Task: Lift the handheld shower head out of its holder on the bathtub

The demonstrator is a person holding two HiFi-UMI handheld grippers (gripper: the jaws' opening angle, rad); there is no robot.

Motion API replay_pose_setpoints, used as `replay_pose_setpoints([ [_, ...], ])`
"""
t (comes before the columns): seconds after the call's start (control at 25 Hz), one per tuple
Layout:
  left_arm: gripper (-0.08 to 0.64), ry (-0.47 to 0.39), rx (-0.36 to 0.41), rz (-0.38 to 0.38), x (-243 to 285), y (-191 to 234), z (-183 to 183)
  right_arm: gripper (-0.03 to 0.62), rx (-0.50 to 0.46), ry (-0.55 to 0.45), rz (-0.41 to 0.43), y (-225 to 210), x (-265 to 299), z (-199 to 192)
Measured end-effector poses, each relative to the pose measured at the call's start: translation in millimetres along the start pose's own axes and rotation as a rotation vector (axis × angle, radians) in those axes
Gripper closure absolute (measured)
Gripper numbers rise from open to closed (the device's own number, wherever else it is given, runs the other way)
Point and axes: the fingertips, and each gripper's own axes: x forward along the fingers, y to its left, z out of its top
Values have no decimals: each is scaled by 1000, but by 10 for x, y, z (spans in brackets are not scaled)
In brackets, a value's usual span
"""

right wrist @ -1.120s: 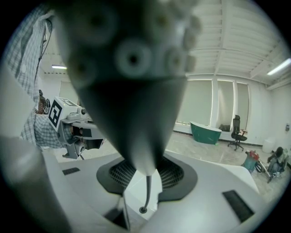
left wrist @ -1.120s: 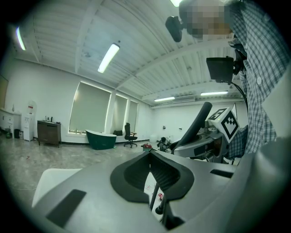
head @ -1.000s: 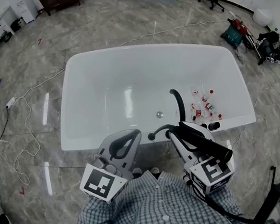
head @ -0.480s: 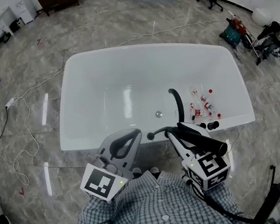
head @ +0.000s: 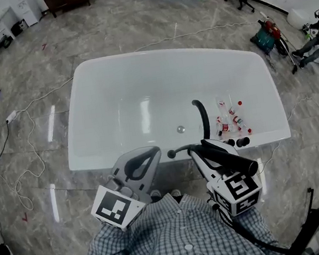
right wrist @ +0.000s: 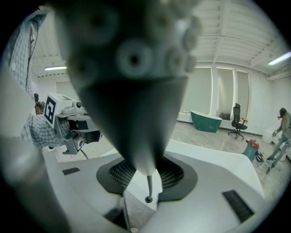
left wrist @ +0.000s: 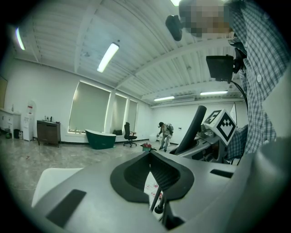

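Note:
The black handheld shower head [head: 229, 156] lies slanted along my right gripper [head: 201, 150], whose jaws are shut on its thin end, just over the near rim of the white bathtub [head: 79, 106]. Its black hose [head: 180, 148] curls off to the left. In the right gripper view the shower head [right wrist: 132, 91] fills the top as a dark cone tapering toward the right gripper [right wrist: 148, 182]. Two black knobs [head: 240, 141] sit on the rim beside it. My left gripper [head: 143, 156] hovers left of it, shut and holding nothing. From the left gripper [left wrist: 152, 175] the shower head [left wrist: 193, 127] shows as a slanted black bar.
A curved black faucet spout [head: 203, 114] rises inside the near rim. Several small bottles [head: 232, 120] lie in the tub, right of the drain [head: 181, 130]. White cables [head: 25, 144] trail on the floor at left. A person [head: 317, 29] crouches far right.
My right gripper has sunk slightly with the shower head still in it. The left gripper has stayed put. The person at far right has shifted.

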Motion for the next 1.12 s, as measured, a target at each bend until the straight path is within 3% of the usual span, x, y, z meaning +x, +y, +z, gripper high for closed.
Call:
replay_pose_setpoints([
  [0.28,554,53,1,18,-21,14,-60,457,3,1,3,7,-12,-8],
  [1.12,554,7,-8,9,-27,41,19,457,-2,9,10,41,26,24],
])
